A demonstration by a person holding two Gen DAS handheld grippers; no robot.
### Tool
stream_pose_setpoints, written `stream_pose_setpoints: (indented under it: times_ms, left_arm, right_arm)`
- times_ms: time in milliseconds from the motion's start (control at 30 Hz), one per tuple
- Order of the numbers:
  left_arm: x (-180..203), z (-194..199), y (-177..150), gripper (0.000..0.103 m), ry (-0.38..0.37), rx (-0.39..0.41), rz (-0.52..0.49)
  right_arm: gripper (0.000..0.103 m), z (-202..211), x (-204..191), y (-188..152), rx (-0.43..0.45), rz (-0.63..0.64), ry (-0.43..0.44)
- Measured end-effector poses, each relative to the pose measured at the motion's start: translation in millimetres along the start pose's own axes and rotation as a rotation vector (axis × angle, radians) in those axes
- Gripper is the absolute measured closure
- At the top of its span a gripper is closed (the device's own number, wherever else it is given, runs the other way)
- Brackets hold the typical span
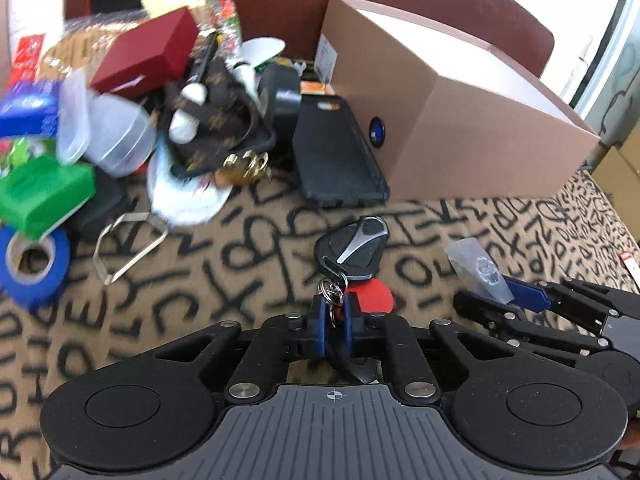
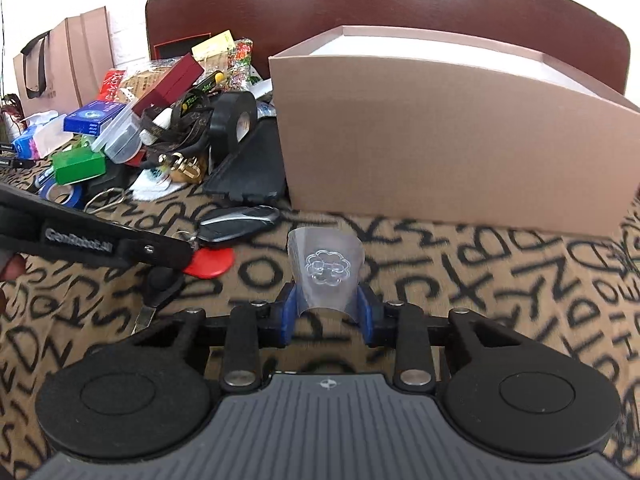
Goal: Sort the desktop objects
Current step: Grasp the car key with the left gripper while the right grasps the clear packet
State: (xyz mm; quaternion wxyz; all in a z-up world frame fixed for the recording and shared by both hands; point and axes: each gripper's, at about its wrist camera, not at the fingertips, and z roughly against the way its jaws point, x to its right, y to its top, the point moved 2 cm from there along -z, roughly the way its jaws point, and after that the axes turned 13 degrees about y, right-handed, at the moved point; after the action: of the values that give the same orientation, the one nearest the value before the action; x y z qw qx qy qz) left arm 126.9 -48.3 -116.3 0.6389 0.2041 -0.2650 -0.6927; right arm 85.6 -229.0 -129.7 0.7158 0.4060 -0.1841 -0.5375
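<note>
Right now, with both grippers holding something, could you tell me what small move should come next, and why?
Probably lift both toward the open cardboard box: the left gripper is shut on the key ring and the right gripper on the clear plastic piece, with the box just ahead.

Place: home or office desk, staged clutter
Cover: letter-print cloth (image 2: 480,280)
Back edge: brown chair (image 2: 360,8)
Left corner: paper bag (image 2: 64,68)
Clutter: tape (image 1: 32,264), boxes

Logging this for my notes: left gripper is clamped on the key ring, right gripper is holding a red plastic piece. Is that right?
Not quite. The right gripper holds a clear plastic piece, not red, as the right wrist view shows. The left gripper is indeed clamped on the key ring.
</note>
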Motion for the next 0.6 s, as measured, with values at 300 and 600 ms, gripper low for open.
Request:
stream_pose_setpoints:
  times_ms: [300, 600]
  left_arm:
    - [-3, 27, -22, 0.056, 0.009, -0.014, 0.008]
    - [16, 8, -8, 0.033, 0.053, 0.019, -0.025]
  right_arm:
    - [0.048, 20, -26, -21, -0.021, 0.023, 0.044]
    - [0.042, 18, -27, -20, -0.012, 0.036, 0.009]
